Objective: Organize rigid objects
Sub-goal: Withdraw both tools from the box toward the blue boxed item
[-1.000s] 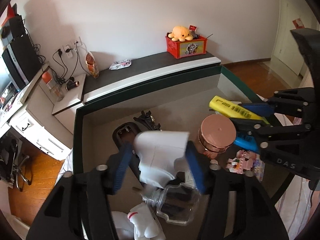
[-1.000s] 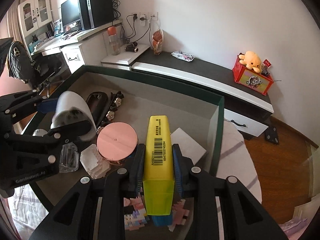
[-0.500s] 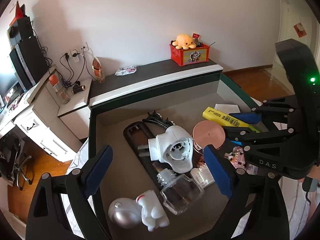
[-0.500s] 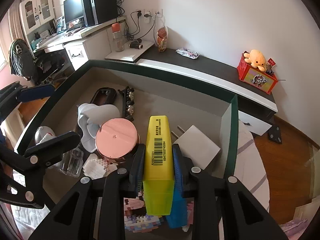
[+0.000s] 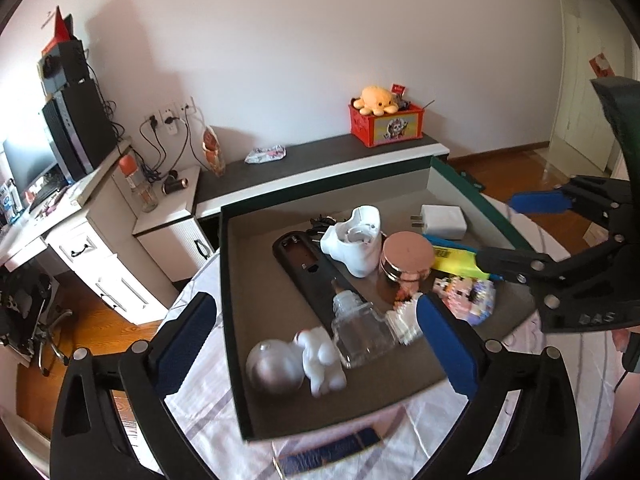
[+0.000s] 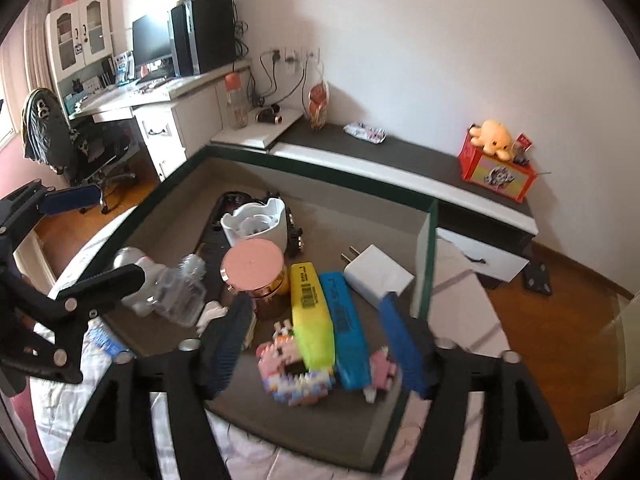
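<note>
A dark green box (image 5: pixel 230 280) (image 6: pixel 425 264) on the bed holds several objects. The yellow highlighter (image 6: pixel 311 312) (image 5: pixel 456 259) lies beside a blue one (image 6: pixel 346 320) on a pastel block toy (image 6: pixel 298 376). A white cup-shaped piece (image 5: pixel 356 240) (image 6: pixel 256 226) rests against a copper-lidded jar (image 5: pixel 406 260) (image 6: pixel 254 272). A glass bottle (image 5: pixel 358 328), a white figurine (image 5: pixel 322 360), a silver ball (image 5: pixel 272 368), a black remote (image 5: pixel 308 268) and a white charger (image 5: pixel 442 222) (image 6: pixel 378 276) also lie inside. My left gripper (image 5: pixel 316 344) is open and empty above the box's near edge. My right gripper (image 6: pixel 316 344) is open and empty above the highlighters.
The box sits on a pink-and-white checked sheet (image 5: pixel 400 440). A low dark-topped bench (image 5: pixel 320 160) with a red toy crate (image 5: pixel 386 124) runs behind it. A white desk (image 5: pixel 80 240) stands to the left. A dark blue flat item (image 5: pixel 332 448) lies in front of the box.
My left gripper let go of the white cup-shaped piece and drew back. My right gripper opened, left the yellow highlighter beside the blue one, and pulled back too.
</note>
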Motion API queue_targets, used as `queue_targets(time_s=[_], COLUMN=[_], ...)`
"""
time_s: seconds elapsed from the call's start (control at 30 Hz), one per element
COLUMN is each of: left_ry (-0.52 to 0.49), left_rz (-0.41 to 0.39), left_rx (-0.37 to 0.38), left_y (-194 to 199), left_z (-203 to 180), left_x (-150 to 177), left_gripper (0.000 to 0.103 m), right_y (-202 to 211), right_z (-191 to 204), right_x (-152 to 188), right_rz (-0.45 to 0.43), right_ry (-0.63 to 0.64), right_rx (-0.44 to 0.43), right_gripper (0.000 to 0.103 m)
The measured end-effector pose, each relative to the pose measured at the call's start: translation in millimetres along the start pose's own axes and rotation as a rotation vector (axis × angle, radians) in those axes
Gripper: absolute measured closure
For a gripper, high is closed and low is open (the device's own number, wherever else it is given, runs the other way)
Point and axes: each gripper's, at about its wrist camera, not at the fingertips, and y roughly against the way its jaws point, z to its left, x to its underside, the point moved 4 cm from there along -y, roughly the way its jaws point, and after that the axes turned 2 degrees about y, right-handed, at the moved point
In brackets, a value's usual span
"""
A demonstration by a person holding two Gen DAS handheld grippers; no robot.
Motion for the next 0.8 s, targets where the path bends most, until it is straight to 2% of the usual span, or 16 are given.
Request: queue_targets(time_s=[0.27, 0.43, 0.63, 0.8], left_ry=[-0.012, -0.013, 0.024, 0.074], left_rz=[-0.053, -0.07, -0.041, 0.007], left_rx=[-0.012, 0.006, -0.008, -0.004], left_y=[56, 86, 98, 88], left_z=[-2, 4, 18, 20], left_x=[25, 55, 96, 124], left_gripper=[0.0, 0.0, 0.0, 0.0], right_y=[64, 90, 108, 105], right_z=[13, 29, 47, 54], right_x=[23, 48, 90, 114], right_rz=[-0.099, -0.114, -0.122, -0.099], right_ry=[-0.023, -0.036, -0.075, -0.111], right_rx=[0.053, 0.026, 0.016, 0.005], right_gripper=[0.019, 0.018, 0.018, 0.018])
